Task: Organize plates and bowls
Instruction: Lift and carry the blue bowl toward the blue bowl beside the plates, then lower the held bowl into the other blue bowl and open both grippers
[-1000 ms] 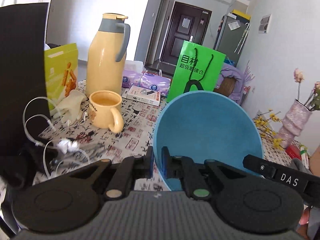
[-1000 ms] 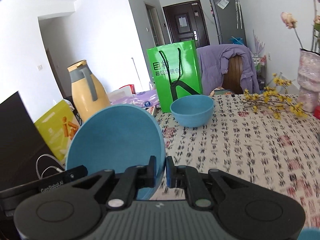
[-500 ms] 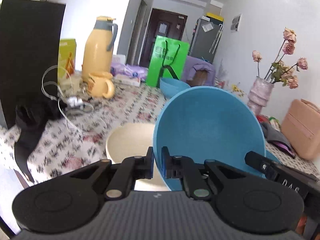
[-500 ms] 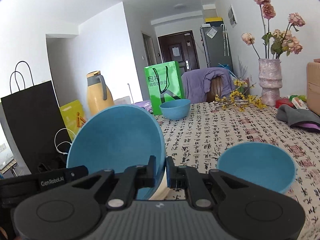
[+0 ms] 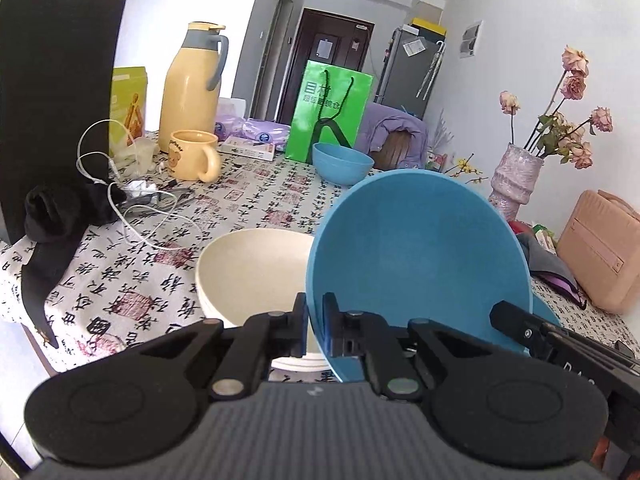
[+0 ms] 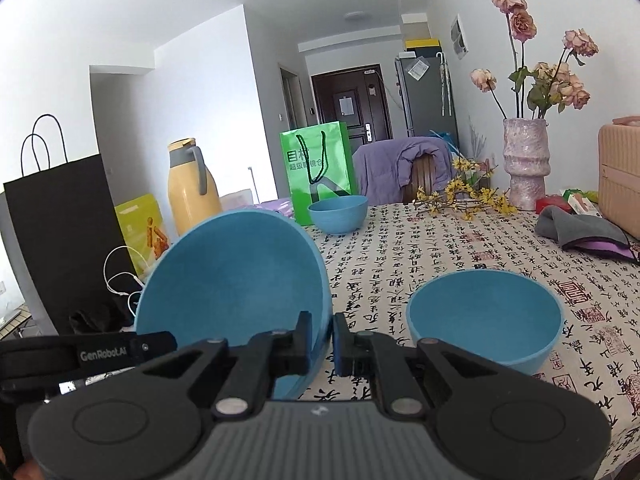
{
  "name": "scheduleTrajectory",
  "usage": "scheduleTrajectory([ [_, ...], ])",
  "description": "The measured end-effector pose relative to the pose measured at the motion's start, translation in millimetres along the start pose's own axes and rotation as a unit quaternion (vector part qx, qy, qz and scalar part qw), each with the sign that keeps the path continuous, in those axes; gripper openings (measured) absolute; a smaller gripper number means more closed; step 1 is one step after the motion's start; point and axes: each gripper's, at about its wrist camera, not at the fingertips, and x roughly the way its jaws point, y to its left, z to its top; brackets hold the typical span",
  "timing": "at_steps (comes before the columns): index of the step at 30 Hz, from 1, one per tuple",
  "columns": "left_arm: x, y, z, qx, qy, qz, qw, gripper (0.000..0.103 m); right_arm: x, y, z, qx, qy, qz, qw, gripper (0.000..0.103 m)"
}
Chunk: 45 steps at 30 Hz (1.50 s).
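A large blue bowl [image 5: 416, 252] is tipped up on edge between both grippers. My left gripper [image 5: 315, 312] is shut on its left rim, and my right gripper [image 6: 322, 332] is shut on the opposite rim of the same bowl [image 6: 232, 280]. Under the bowl's left side, a cream bowl [image 5: 256, 268] rests on the tablecloth. A second blue bowl [image 6: 484, 320] sits on the table to the right of it. A smaller blue bowl [image 5: 342, 162] stands far back by the green bag.
On the left are a black paper bag [image 5: 52, 92], white cables [image 5: 132, 208], a yellow mug [image 5: 192, 156] and a yellow thermos [image 5: 192, 88]. A green bag [image 5: 328, 116] stands at the back. On the right are a vase of flowers [image 6: 524, 160], grey cloth [image 6: 576, 228] and a tan case [image 6: 620, 176].
Both grippers carried the blue bowl back toward the near end of the table. The cream bowl and the second blue bowl came into view. Little has shifted over the last half second.
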Motion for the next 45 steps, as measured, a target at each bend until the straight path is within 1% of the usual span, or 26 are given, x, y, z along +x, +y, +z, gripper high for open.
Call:
scheduleTrajectory([
  [4, 8, -17, 8, -0.001, 0.007, -0.024, 0.9997, 0.007, -1, -13, 8, 0.003, -0.01, -0.015, 1.0, 0.009],
  [6, 15, -35, 12, 0.009, 0.006, -0.042, 0.9991, 0.007, -3, -24, 13, 0.004, -0.016, -0.025, 1.0, 0.009],
  [12, 45, -101, 15, 0.031, 0.017, -0.099, 0.9944, 0.007, -15, -83, 34, 0.006, -0.027, -0.078, 0.997, 0.009],
  [16, 62, -131, 9, 0.04, 0.028, -0.117, 0.9919, 0.007, -17, -120, 42, 0.01, -0.018, -0.106, 0.994, 0.01],
  [20, 78, -146, 3, 0.055, 0.05, -0.114, 0.9907, 0.008, -10, -148, 42, 0.023, 0.005, -0.107, 0.994, 0.01],
  [24, 90, -149, -1, 0.066, 0.068, -0.109, 0.9895, 0.009, 3, -169, 41, 0.046, 0.032, -0.093, 0.994, 0.01],
  [27, 97, -151, -2, 0.074, 0.073, -0.1, 0.9895, 0.009, 13, -178, 37, 0.061, 0.044, -0.083, 0.994, 0.01],
  [30, 102, -149, -1, 0.067, 0.085, -0.099, 0.9891, 0.009, 20, -180, 34, 0.068, 0.057, -0.079, 0.993, 0.01],
  [35, 105, -147, 7, 0.062, 0.08, -0.089, 0.9909, 0.01, 25, -187, 36, 0.086, 0.055, -0.071, 0.992, 0.013],
  [38, 104, -147, 10, 0.063, 0.07, -0.094, 0.9911, 0.01, 26, -188, 39, 0.097, 0.046, -0.057, 0.993, 0.013],
  [40, 103, -148, 10, 0.071, 0.064, -0.092, 0.9912, 0.01, 29, -188, 40, 0.092, 0.05, -0.06, 0.993, 0.014],
  [43, 98, -145, 9, 0.076, 0.059, -0.094, 0.9909, 0.01, 28, -189, 40, 0.096, 0.047, -0.058, 0.993, 0.013],
  [45, 94, -143, 8, 0.086, 0.052, -0.095, 0.9904, 0.01, 25, -186, 40, 0.088, 0.043, -0.062, 0.993, 0.014],
])
